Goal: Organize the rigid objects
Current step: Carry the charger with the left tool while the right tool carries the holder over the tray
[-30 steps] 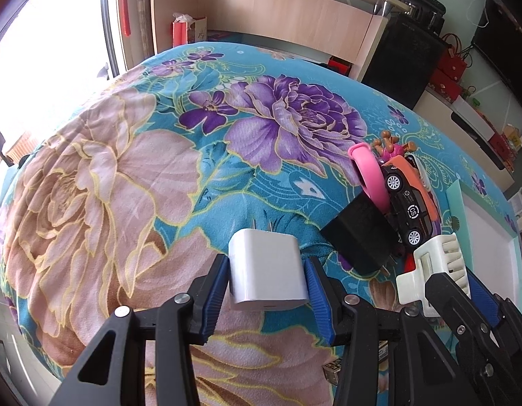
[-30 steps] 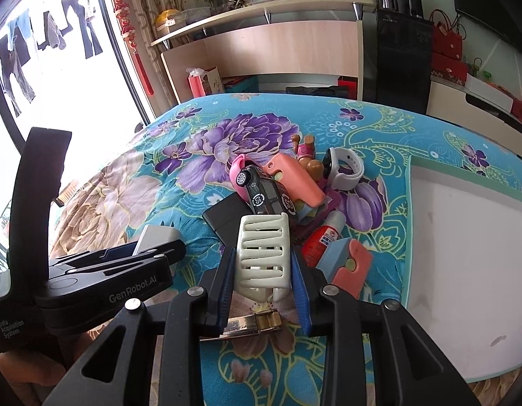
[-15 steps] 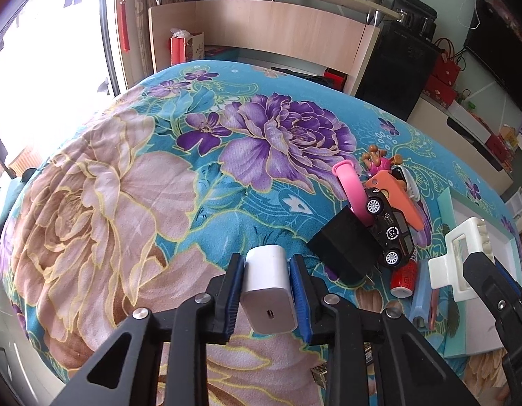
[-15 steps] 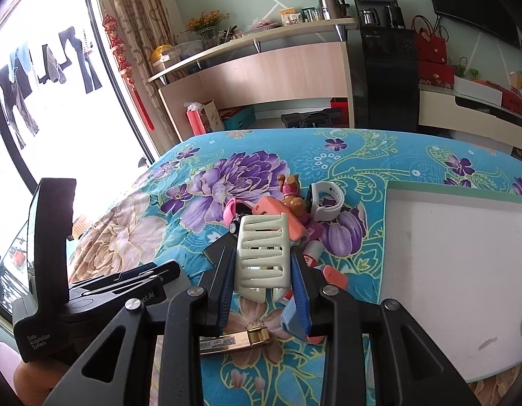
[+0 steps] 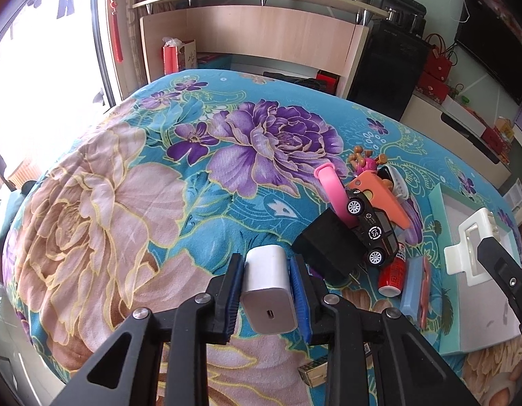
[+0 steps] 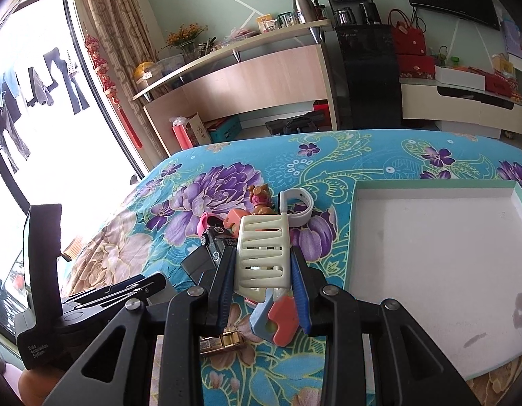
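1. Two loads are in my hands, one per gripper. Left wrist view: my left gripper (image 5: 267, 282) has just been closing, and its blue pads now pinch the small white plastic charger cube (image 5: 268, 282) by its two side faces, port end toward the camera, long axis running along the fingers.
2. Same view: the shallow white tray with the teal rim (image 5: 437, 237) lies at about three o'clock from the cube, with the pile in between: a black box (image 5: 323, 245), a black toy car (image 5: 370, 228), a red tube (image 5: 391, 275). I judge I must carry the cube over these, not through them.
3. Right wrist view: my right gripper (image 6: 264, 264) is clamped on the cream slotted plastic hair claw (image 6: 263, 253), held upright, long axis along the fingers.
4. Same view: the tray's near-left rim (image 6: 351, 237) sits at two o'clock, just beside the claw, and its white floor is bare. I judge this hand the nearer; a short swing right clears the rim.
5. The flowered teal cloth (image 6: 328, 155) drops off at the table edges; the tray's nearest corner sits close to one.
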`<state>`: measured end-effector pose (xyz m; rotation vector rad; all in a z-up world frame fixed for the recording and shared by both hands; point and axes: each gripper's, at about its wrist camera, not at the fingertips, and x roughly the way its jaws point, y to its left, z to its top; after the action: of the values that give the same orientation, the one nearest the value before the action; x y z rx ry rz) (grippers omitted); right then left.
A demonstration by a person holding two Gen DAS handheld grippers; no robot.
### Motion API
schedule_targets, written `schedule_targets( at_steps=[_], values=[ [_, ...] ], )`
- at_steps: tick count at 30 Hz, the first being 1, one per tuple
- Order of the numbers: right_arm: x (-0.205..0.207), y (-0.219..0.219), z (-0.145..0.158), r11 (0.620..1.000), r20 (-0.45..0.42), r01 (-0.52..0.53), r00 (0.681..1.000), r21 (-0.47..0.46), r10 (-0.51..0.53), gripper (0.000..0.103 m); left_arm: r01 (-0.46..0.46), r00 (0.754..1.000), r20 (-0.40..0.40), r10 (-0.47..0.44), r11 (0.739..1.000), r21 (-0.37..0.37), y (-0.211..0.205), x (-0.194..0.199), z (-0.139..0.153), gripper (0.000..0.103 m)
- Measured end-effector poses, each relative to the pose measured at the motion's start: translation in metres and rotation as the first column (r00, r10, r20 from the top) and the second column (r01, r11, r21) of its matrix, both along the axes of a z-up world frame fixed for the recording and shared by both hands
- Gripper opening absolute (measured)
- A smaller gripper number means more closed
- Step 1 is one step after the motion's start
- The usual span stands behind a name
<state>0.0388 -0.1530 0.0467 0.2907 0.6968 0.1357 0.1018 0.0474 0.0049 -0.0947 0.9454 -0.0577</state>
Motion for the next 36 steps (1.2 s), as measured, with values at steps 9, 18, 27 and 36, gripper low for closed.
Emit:
schedule_targets(
  at_steps=[9, 18, 27, 36],
  values=[
    [-0.015, -0.065, 0.010, 0.979, 0.042, 0.203, 0.978, -0.013, -0.202, 0.033, 0.112, 0.988, 0.100, -0.116, 0.993, 0.048, -0.041, -0.001, 0.050, 0.030],
    [-0.035, -0.140, -0.002, 0.864, 0.018, 0.475, 0.878, -0.165, -0.479, 0.033, 0.348, 0.925, 0.130, -0.356, 0.934, 0.079, -0.142, 0.000, 0.066, 0.030],
    [-0.043, -0.167, -0.015, 0.805, -0.011, 0.555, 0.822, -0.212, -0.570, 0.033, 0.478, 0.868, 0.098, -0.487, 0.872, 0.101, -0.221, 0.001, 0.052, 0.030],
    [-0.046, -0.186, -0.029, 0.789, -0.062, 0.581, 0.796, -0.201, -0.602, 0.033, 0.510, 0.855, 0.049, -0.517, 0.854, 0.104, -0.255, 0.010, 0.020, 0.030]
  ],
)
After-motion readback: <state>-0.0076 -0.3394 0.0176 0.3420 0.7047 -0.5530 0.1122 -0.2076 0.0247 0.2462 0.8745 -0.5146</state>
